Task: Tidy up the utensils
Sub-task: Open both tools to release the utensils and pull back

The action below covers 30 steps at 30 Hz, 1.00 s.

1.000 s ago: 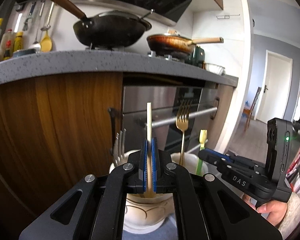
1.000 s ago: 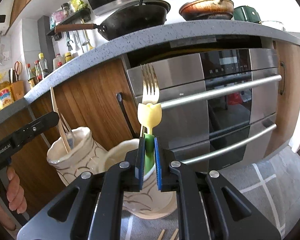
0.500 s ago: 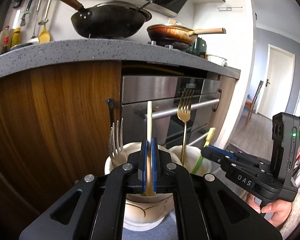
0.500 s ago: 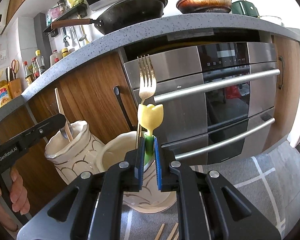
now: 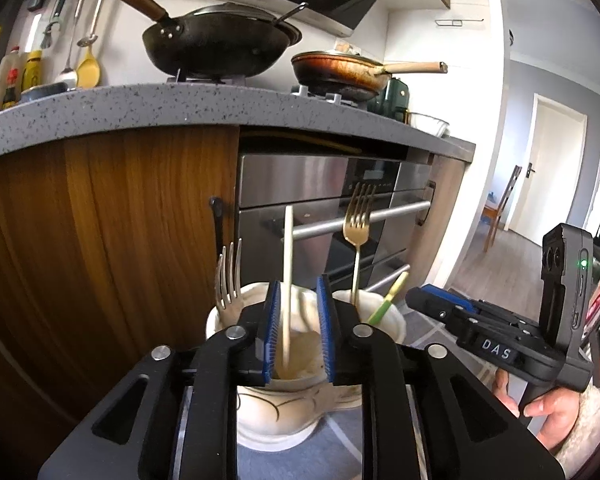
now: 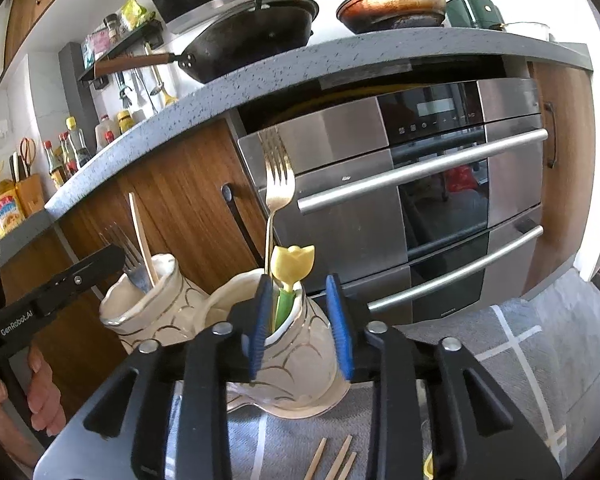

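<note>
Both just released. Left gripper (image 5: 298,320) parted around the chopstick (image 5: 287,280), now standing in the left vase (image 5: 276,412). Right gripper (image 6: 300,320) parted; tulip utensil (image 6: 292,268) at 11 o'clock inside the right vase (image 6: 300,364). Two placements apparently done.
</note>
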Available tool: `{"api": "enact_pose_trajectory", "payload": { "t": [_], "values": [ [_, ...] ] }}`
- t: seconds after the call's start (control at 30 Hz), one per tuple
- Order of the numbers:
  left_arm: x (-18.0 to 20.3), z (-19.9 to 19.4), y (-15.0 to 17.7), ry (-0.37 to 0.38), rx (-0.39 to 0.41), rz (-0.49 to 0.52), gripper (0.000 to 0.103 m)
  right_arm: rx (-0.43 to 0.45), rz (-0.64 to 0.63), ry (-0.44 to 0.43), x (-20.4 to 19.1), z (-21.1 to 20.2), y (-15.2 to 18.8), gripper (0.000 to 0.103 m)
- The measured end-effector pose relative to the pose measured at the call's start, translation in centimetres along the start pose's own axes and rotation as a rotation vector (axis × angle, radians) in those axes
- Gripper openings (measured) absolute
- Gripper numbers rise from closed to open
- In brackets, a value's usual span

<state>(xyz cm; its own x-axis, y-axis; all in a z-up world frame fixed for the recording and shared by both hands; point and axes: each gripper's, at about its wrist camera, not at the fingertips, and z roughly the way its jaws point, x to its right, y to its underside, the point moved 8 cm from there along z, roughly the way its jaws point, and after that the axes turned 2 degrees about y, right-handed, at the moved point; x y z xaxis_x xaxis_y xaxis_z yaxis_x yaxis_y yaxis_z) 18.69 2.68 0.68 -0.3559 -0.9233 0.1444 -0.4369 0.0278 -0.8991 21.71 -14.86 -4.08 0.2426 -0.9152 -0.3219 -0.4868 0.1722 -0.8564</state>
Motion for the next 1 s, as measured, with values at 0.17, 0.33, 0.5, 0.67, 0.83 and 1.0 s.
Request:
{"api": "enact_pose_trajectory", "payload": {
  "t": [0.17,0.33,0.5,0.67,0.83,1.0],
  "values": [
    [0.6,-1.7,-0.1,-0.002,0.009,0.014,0.05,0.006,0.007,0.003,0.8,-2.3,-0.5,0.051],
    [0.9,-3.3,0.0,-0.017,0.022,0.004,0.075,0.005,0.011,0.016,2.0,-4.7,-0.7,0.074],
    [1.4,-4.4,1.0,-0.049,0.006,0.013,0.09,-0.003,-0.041,0.052,3.3,-7.4,0.2,0.097],
    [2.4,-4.8,2.8,-0.045,-0.027,0.015,0.095,-0.031,-0.078,0.13,5.2,-9.2,1.8,0.098],
    [4.1,-4.1,5.8,-0.019,-0.094,0.021,0.095,-0.118,-0.066,0.207,8.2,-9.3,4.7,0.098],
    [5.8,-2.7,9.6,0.003,-0.189,0.043,0.095,-0.207,-0.012,0.226,9.9,-8.7,7.6,0.098]
  ]
}}
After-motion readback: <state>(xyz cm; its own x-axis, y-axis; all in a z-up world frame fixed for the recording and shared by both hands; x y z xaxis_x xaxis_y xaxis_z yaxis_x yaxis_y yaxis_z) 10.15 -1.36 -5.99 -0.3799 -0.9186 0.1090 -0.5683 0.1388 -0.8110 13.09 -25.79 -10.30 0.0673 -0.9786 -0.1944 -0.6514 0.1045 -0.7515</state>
